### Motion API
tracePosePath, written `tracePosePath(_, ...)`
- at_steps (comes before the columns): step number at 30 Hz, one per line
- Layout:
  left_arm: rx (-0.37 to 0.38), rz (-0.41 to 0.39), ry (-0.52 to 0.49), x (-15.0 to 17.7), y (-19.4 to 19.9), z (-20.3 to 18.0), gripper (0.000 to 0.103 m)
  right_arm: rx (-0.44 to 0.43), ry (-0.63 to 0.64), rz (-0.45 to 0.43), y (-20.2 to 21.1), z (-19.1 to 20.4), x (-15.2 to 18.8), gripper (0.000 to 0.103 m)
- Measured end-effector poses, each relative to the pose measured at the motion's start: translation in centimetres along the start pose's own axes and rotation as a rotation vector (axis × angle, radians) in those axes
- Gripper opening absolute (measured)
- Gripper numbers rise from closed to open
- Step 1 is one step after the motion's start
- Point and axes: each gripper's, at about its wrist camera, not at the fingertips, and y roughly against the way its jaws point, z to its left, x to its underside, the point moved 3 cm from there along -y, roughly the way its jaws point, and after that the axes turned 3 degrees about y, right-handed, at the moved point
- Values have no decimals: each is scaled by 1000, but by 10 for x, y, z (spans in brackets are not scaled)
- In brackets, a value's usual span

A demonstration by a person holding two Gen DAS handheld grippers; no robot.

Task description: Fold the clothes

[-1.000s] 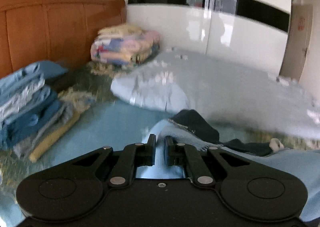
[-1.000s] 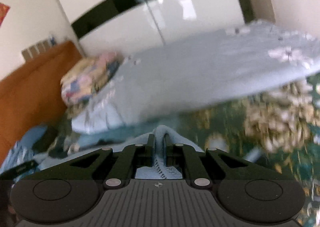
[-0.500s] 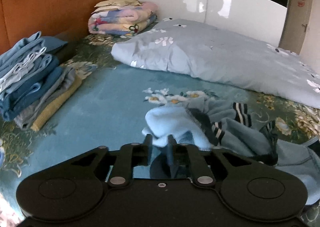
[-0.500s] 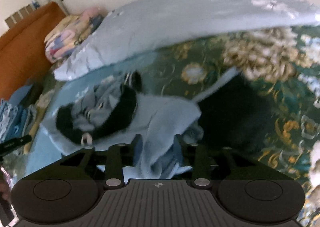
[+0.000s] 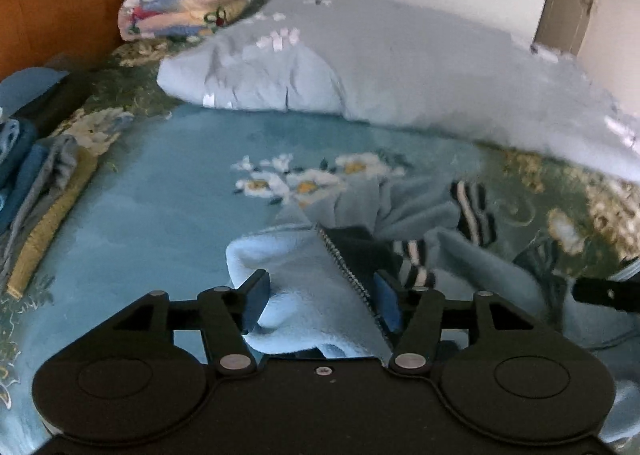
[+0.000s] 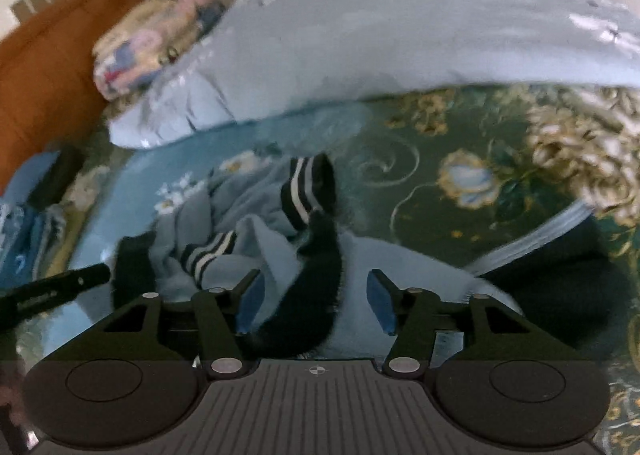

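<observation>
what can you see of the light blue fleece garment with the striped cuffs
The light blue fleece garment lies crumpled on the floral bedspread. It looks soft and fuzzy, with black panels and black-and-white striped cuffs. Part of it lies between the open jaws of the left gripper and right gripper, which have just been opening.

Both tongs are matte black linkages with silver pivot screws and blue pads on the fingers. The left tongs sit on a smooth black housing with two round recessed discs and a small centre screw; the right tongs sit on a ribbed grey housing with a crosshair mark.
</observation>
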Motion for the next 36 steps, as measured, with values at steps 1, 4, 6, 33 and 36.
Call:
tracePosePath(1, -4, 15, 3, 1, -6, 1, 57, 11, 0, 13, -9, 3, -2, 54)
tracePosePath(4, -2, 39, 28, 2, -16, 10, 59, 48, 3, 38, -27, 7, -4, 53)
tracePosePath(6, -7, 49, 37, 2, -20, 15, 60, 73, -16, 47, -33, 5, -4, 52)
tracePosePath(33, 152, -1, 390, -5, -13, 43, 20, -146, -414, 30, -33, -38, 18, 3)
tracePosePath(36, 197, -76, 440, -15, 6, 55, 19, -236, -483, -68, -14, -45, 14, 3)
